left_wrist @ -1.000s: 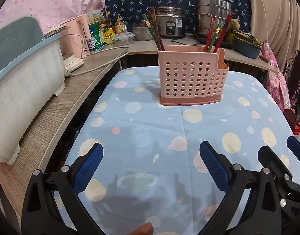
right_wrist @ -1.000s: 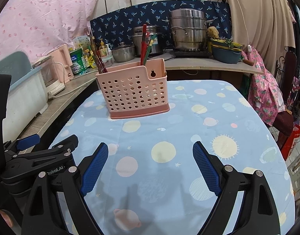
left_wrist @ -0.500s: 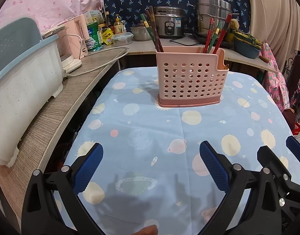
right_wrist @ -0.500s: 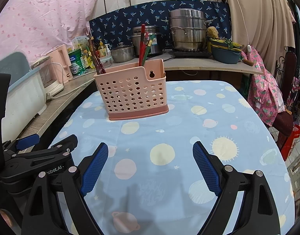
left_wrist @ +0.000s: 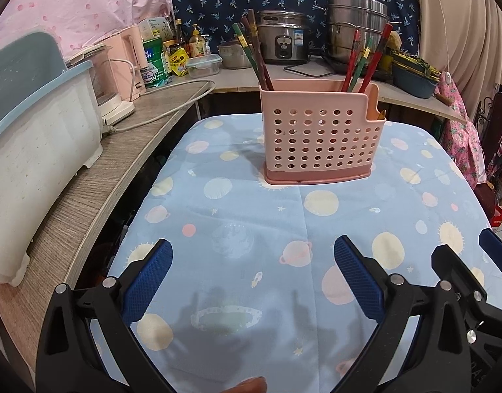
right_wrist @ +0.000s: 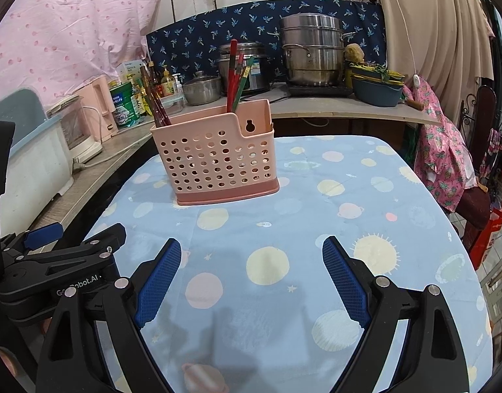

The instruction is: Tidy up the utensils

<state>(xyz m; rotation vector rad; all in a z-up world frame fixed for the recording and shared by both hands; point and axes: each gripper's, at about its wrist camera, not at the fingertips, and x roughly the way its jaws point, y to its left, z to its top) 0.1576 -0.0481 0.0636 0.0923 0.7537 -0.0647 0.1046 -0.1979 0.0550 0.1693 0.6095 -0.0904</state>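
Observation:
A pink perforated utensil holder [left_wrist: 321,132] stands upright on the planet-print tablecloth [left_wrist: 260,216]; it also shows in the right wrist view [right_wrist: 218,160]. Brown and green chopsticks [left_wrist: 256,57] stick out of its left compartment. Red and green chopsticks [left_wrist: 365,60] stick out of its right compartment, also seen in the right wrist view [right_wrist: 236,77]. My left gripper [left_wrist: 252,281] is open and empty, well short of the holder. My right gripper [right_wrist: 251,278] is open and empty, beside the left one.
A wooden counter [left_wrist: 97,190] runs along the left with a white and blue dish tub [left_wrist: 34,137]. The back counter holds a rice cooker [left_wrist: 283,41], steel pots [left_wrist: 357,26], bottles and tins. A chair with pink cloth [right_wrist: 447,160] stands right of the table.
Both grippers have drawn back slightly from the holder and stay open. The holder and chopsticks have not moved.

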